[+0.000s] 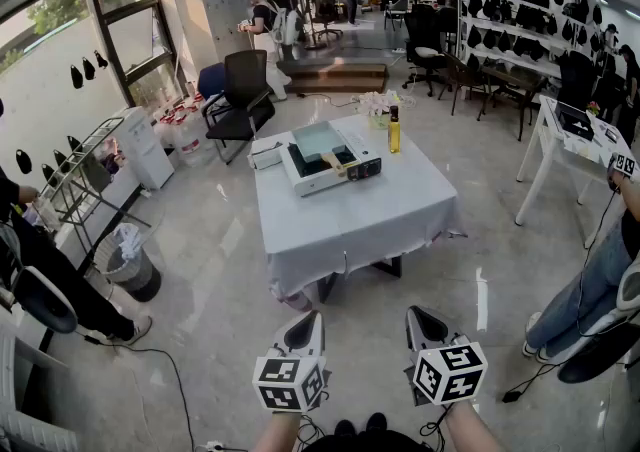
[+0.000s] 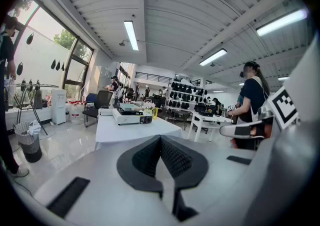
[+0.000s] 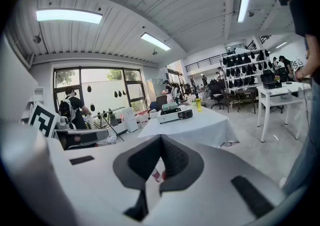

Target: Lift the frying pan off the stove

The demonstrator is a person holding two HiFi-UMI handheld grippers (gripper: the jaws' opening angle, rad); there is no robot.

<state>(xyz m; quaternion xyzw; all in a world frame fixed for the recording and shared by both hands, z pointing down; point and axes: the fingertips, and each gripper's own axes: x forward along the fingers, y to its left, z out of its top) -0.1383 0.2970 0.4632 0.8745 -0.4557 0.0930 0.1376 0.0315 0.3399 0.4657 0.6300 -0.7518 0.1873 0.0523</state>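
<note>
Black ribbed fingers (image 2: 145,157) of our left gripper (image 1: 303,328) and right gripper (image 1: 424,325) are pressed together on nothing. We judge the approach is not yet begun: we must close on the surface (image 1: 350,225), part one gripper's fingers and take the handle. The pan (image 1: 320,140), pale teal and squarish, sits on the stove (image 1: 320,183) by the surface's far edge, well away from us.

Your left gripper (image 1: 311,317) and right gripper (image 1: 416,312) are pale grey tapered shells with black ribbed pads (image 2: 146,159), each carrying a white cube (image 1: 290,383) printed with black square markers.
</note>
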